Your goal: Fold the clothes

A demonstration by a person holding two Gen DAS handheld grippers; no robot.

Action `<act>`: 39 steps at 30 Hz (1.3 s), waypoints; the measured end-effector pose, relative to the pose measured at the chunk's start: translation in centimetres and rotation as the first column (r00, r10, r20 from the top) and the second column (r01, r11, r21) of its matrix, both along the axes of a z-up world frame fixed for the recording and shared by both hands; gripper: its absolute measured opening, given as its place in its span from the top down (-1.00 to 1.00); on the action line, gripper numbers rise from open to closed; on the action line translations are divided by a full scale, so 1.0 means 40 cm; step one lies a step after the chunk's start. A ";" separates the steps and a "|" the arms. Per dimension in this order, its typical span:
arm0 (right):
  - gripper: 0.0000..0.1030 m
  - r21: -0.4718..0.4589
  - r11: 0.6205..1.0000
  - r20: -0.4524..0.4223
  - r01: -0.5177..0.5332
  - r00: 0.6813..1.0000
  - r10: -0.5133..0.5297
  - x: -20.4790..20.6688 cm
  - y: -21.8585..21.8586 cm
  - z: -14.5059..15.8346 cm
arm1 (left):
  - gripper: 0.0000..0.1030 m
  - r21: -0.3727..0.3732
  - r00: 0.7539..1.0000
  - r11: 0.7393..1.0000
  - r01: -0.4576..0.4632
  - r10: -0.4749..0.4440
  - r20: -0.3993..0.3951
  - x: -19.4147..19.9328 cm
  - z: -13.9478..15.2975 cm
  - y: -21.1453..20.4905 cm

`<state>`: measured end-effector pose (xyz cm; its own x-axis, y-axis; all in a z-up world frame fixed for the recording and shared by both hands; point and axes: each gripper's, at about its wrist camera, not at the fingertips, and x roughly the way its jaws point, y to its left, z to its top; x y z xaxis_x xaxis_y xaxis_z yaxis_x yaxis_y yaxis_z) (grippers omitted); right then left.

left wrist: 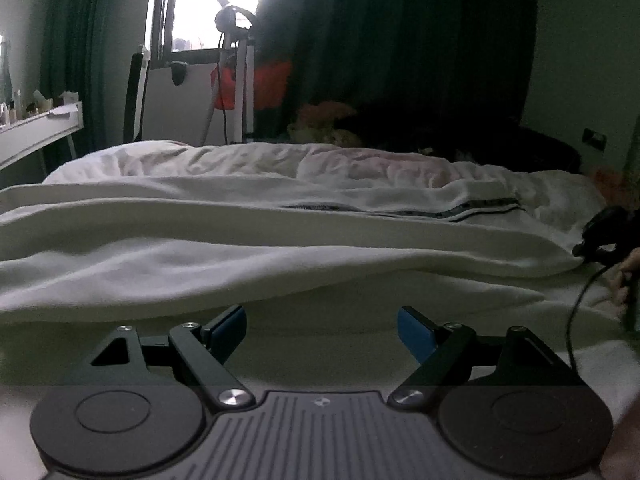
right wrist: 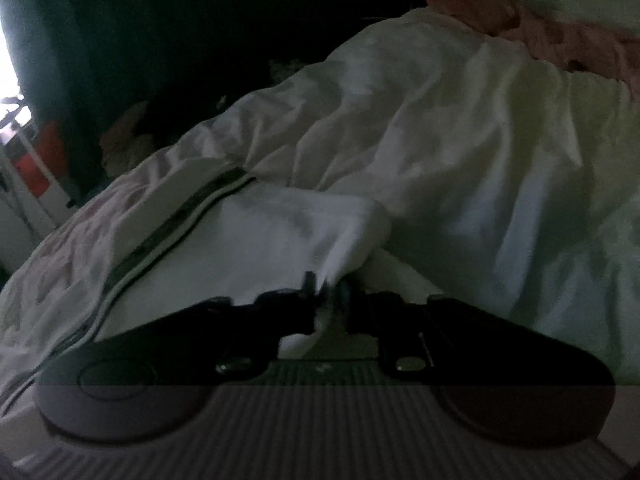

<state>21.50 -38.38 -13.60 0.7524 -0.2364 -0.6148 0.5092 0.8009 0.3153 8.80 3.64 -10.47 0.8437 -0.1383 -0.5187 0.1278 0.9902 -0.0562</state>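
A white garment (left wrist: 280,248) lies spread in long folds across the bed, with a dark striped band (left wrist: 460,210) along one edge. My left gripper (left wrist: 322,328) hovers open just in front of its near fold, blue pads (left wrist: 416,336) wide apart and nothing between them. At the far right, the right gripper (left wrist: 580,250) reaches the garment's end. In the dim, blurred right wrist view, a peaked corner of the white garment (right wrist: 280,232) runs down into my right gripper (right wrist: 326,284). Its fingers stand slightly apart with cloth in the narrow gap.
The white rumpled duvet (left wrist: 240,160) covers the bed behind the garment. A pink cloth (right wrist: 540,28) lies at the bed's far side. Beyond stand dark curtains (left wrist: 380,60), a bright window, a white stand with a red item (left wrist: 256,84) and a white desk (left wrist: 36,128) at left.
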 end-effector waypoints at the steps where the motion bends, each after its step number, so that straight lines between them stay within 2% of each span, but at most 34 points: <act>1: -0.01 -0.001 1.000 0.019 -0.025 1.000 0.025 -0.022 0.011 0.010 | -0.63 0.002 1.000 1.000 0.000 0.000 0.006 -0.003 0.003 0.000; 2: -0.38 -0.008 0.999 0.039 -0.051 0.998 0.051 -0.048 0.026 0.025 | -0.63 0.006 1.000 1.000 -0.001 0.001 0.015 -0.006 0.007 0.001; 3: -0.46 -0.019 0.997 0.055 -0.075 0.996 0.076 -0.074 0.044 0.041 | -0.63 0.008 1.000 1.000 -0.003 0.002 0.022 -0.009 0.012 0.002; 7: -0.44 0.014 0.986 0.070 -0.166 0.984 0.165 -0.167 0.105 0.099 | -0.63 -0.011 0.999 1.000 -0.017 0.018 0.038 -0.039 0.037 0.018; 10: -0.44 0.057 0.975 0.068 -0.214 0.975 0.210 -0.232 0.145 0.129 | -0.63 -0.065 0.998 0.996 -0.063 0.065 0.022 -0.066 0.064 0.058; 12: -0.43 0.039 0.972 0.060 -0.232 0.971 0.230 -0.261 0.168 0.151 | -0.63 -0.107 0.994 0.988 -0.111 0.112 0.003 -0.086 0.083 0.096; 14: -0.43 0.004 0.971 0.059 -0.240 0.969 0.239 -0.280 0.182 0.171 | -0.63 -0.156 0.982 0.970 -0.187 0.185 -0.029 -0.111 0.105 0.158; 16: -0.43 -0.016 0.973 0.065 -0.230 0.971 0.231 -0.290 0.182 0.181 | -0.63 -0.206 0.958 0.936 -0.285 0.276 -0.072 -0.137 0.125 0.234; 18: -0.43 0.002 0.975 0.072 -0.221 0.973 0.220 -0.296 0.171 0.180 | -0.63 -0.243 0.907 0.875 -0.420 0.397 -0.139 -0.168 0.142 0.333; 20: -0.43 0.032 0.977 0.062 -0.209 0.976 0.206 -0.301 0.160 0.171 | -0.63 -0.248 0.827 0.790 -0.561 0.525 -0.200 -0.201 0.158 0.433; 23: -0.43 0.095 0.975 0.048 -0.200 0.979 0.196 -0.303 0.142 0.152 | -0.64 -0.306 0.697 0.627 -0.716 0.656 -0.288 -0.258 0.177 0.590; 25: -0.43 0.140 0.970 0.044 -0.198 0.980 0.193 -0.303 0.128 0.142 | -0.64 -0.394 0.631 0.500 -0.771 0.680 -0.373 -0.295 0.179 0.687; 26: -0.43 0.161 0.968 0.046 -0.191 0.981 0.186 -0.305 0.119 0.138 | -0.64 -0.411 0.594 0.443 -0.797 0.700 -0.397 -0.310 0.179 0.726; 27: -0.43 0.180 0.966 0.051 -0.183 0.983 0.176 -0.308 0.109 0.136 | -0.64 -0.407 0.545 0.389 -0.826 0.737 -0.401 -0.326 0.180 0.761; 29: -0.43 0.198 0.968 0.054 -0.154 0.988 0.146 -0.321 0.092 0.133 | -0.64 -0.373 0.433 0.293 -0.880 0.818 -0.379 -0.355 0.175 0.809; 30: -0.43 0.203 0.970 0.053 -0.136 0.990 0.128 -0.328 0.082 0.132 | -0.64 -0.361 0.388 0.251 -0.898 0.840 -0.379 -0.367 0.165 0.826; 31: -0.44 0.207 0.971 0.055 -0.117 0.993 0.108 -0.337 0.072 0.132 | -0.64 -0.365 0.363 0.219 -0.905 0.843 -0.396 -0.375 0.151 0.842; 32: -0.44 0.213 0.973 0.057 -0.095 0.995 0.084 -0.346 0.060 0.131 | -0.63 -0.375 0.346 0.187 -0.908 0.840 -0.418 -0.383 0.135 0.858; 34: -0.43 0.231 0.972 0.064 -0.037 0.998 0.023 -0.370 0.031 0.127 | -0.61 -0.440 0.363 0.136 -0.888 0.793 -0.489 -0.386 0.096 0.884; 37: -0.44 0.274 0.959 0.072 0.077 0.992 -0.100 -0.416 -0.018 0.117 | -0.53 -0.536 0.426 0.098 -0.839 0.732 -0.532 -0.395 0.058 0.907; 39: -0.44 0.308 0.939 0.070 0.151 0.981 -0.181 -0.447 -0.052 0.108 | -0.51 -0.609 0.485 0.103 -0.787 0.713 -0.507 -0.406 0.049 0.914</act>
<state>3.61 -40.46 -9.28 0.7773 -0.1789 -0.6031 0.5822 0.5678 0.5819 -7.43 40.21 -8.52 0.7162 0.2269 -0.6600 -0.6955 0.1541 -0.7018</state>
